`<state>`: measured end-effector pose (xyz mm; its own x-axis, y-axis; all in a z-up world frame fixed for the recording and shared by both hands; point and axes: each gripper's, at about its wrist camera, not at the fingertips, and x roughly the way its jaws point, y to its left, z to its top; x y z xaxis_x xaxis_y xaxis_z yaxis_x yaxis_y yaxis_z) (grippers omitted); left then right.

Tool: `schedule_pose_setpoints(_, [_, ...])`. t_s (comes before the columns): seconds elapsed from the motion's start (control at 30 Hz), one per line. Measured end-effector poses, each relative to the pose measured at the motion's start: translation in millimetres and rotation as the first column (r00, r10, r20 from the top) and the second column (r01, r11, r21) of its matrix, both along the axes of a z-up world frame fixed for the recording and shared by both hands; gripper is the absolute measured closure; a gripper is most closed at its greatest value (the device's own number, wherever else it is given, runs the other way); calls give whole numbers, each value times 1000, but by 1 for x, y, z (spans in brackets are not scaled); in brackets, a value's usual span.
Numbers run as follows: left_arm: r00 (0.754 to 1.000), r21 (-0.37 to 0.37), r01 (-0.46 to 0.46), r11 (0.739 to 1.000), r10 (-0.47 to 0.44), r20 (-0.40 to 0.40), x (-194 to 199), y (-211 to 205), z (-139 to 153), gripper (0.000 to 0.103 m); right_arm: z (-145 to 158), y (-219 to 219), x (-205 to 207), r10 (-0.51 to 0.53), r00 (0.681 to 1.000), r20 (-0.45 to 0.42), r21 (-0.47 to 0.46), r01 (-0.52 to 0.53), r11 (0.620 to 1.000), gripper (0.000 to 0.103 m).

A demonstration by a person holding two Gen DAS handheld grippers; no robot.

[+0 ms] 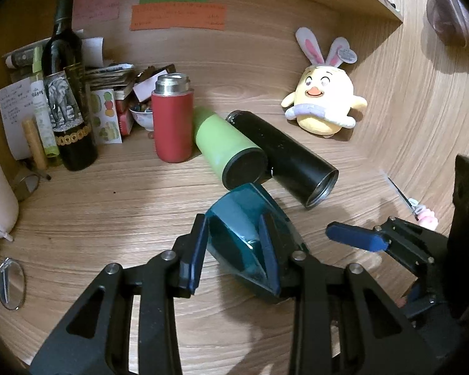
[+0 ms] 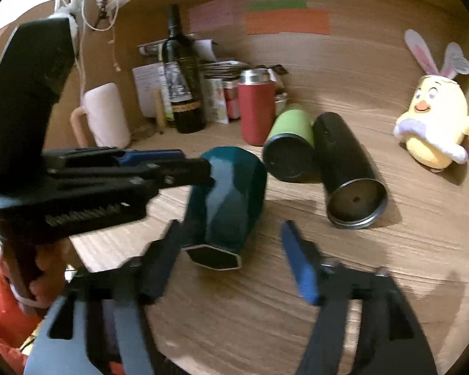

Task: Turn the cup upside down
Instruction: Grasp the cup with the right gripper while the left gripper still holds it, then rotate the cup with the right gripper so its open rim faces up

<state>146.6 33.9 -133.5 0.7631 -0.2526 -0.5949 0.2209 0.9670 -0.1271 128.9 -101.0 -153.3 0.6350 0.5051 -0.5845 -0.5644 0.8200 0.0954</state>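
The cup (image 1: 237, 234) is teal and faceted with a hexagonal base. My left gripper (image 1: 234, 251) is shut on it, one blue pad on each side, and holds it tilted over the wooden desk (image 1: 109, 212). In the right wrist view the cup (image 2: 231, 197) hangs with its hexagonal base toward the camera, and the left gripper (image 2: 184, 164) clamps it from the left. My right gripper (image 2: 231, 268) is open and empty, its fingers spread just in front of the cup's base. It also shows in the left wrist view (image 1: 353, 237) at the right.
A green flask (image 1: 225, 150) and a black flask (image 1: 284, 156) lie on their sides just behind the cup. A red flask (image 1: 172, 122) and a wine bottle (image 1: 67, 93) stand further back. A yellow plush chick (image 1: 323, 103) sits at the right. Glasses (image 1: 11, 282) lie at the left.
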Motion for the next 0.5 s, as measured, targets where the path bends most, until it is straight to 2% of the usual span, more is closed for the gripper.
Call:
schedule_pose_setpoints(0.23, [1000, -28, -5, 1000, 4, -19, 0, 11, -4, 70, -26, 20, 11, 19, 997, -71, -31, -21, 999, 38])
schedule_pose_setpoints(0.27, [1000, -26, -4, 1000, 4, -19, -1, 11, -4, 70, -31, 21, 13, 19, 996, -84, -31, -22, 999, 41])
schedule_pose_setpoints(0.3, [1000, -22, -2, 1000, 2, -17, -1, 11, -4, 70, -32, 21, 13, 12, 997, -79, -26, -14, 1000, 49])
schedule_pose_setpoints(0.33, [1000, -18, -1, 1000, 0, -17, -2, 10, -4, 70, -31, 20, 12, 16, 997, -74, -20, -18, 1000, 52])
schedule_pose_setpoints(0.5, [1000, -16, 12, 1000, -13, -10, -2, 5, -2, 70, -30, 19, 7, 4, 999, -52, -29, -6, 1000, 52])
